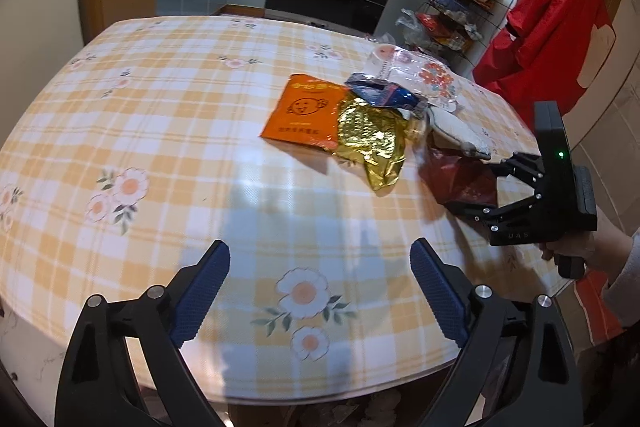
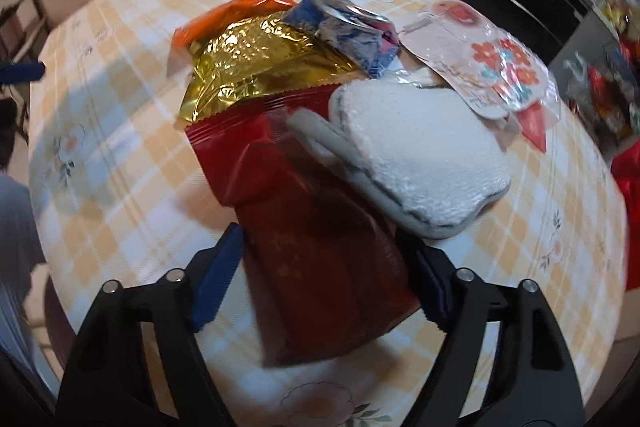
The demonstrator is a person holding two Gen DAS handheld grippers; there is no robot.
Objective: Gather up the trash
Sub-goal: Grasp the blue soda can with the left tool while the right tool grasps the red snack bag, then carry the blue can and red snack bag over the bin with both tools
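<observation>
While hovering low over the checked tabletop (image 1: 160, 107), left gripper (image 1: 320, 251) with jaws spread wide and nothing between them, only cloth with flowers below. Right gripper (image 2: 320, 235) tipped down at the near end of the trash pile, held by a hand (image 1: 576, 247) at the table's right edge. Jaws of that one spread too, with the red wrapper (image 2: 280, 155) lying flat between them, blue pads just beside its two long edges, no squeeze or crumple showing in it. Red wrapper flat on the tabletop, its top end tucked against a gold wrapper (image 2: 256, 67) and under the rim of a white fuzzy slipper (image 2: 424, 163). Orange packet (image 1: 300, 111) flat beside the gold one, partly under it. Crumpled blue wrapper (image 1: 384, 93) just behind the gold one. Clear pack with red flowers (image 2: 480, 67) at the far end, leaning on the slipper. All of the pile close together, well apart from the left gripper.
</observation>
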